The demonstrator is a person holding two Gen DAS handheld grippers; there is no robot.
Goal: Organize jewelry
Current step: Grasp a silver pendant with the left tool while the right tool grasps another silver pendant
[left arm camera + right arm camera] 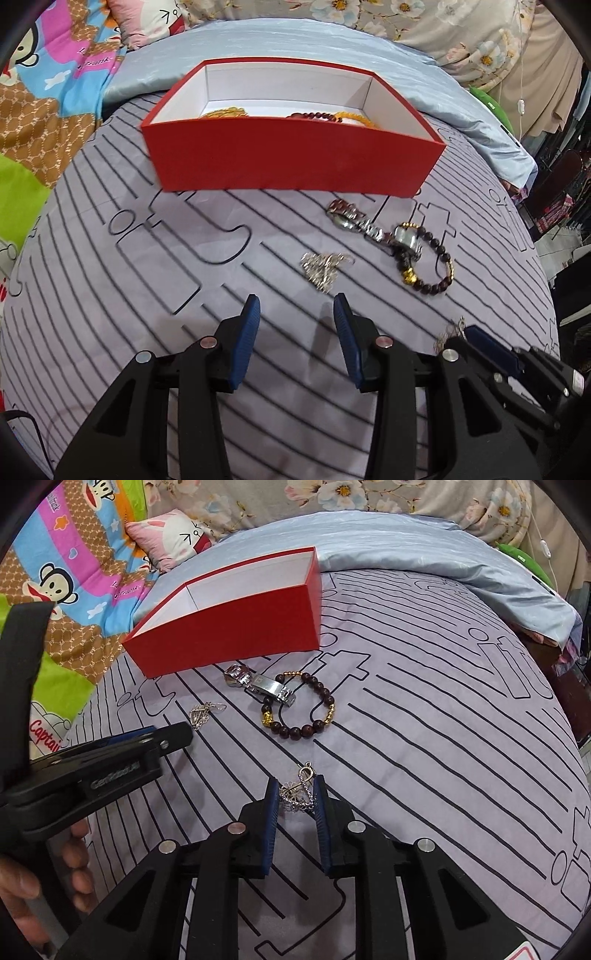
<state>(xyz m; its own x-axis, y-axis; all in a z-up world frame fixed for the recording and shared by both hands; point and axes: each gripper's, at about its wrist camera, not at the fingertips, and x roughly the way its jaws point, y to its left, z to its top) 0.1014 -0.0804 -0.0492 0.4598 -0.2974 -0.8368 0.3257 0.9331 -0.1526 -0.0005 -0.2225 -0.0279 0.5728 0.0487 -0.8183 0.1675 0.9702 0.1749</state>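
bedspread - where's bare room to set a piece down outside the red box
Free: the striped bedspread left of the loose silver earring, and the wide stretch right of the bead bracelet. Crowded: the strip before the red box, where watch, bracelet and earring cluster.

A bed (129, 258) is carrying everything here, wearing a lilac-grey sheet printed with thin black lines and outlined letter shapes. An open red box (295, 162) with a white lining is sitting on the sheet toward the far side. Just in front of it, a silver metal watch (364, 225) is lying flat, its clasp end overlapping a dark beaded bracelet (436, 269) with gold beads. A small silver earring (321, 267) is lying near them, apart from both. A pale blue quilt (424, 66) is lying along the far edge behind the box.
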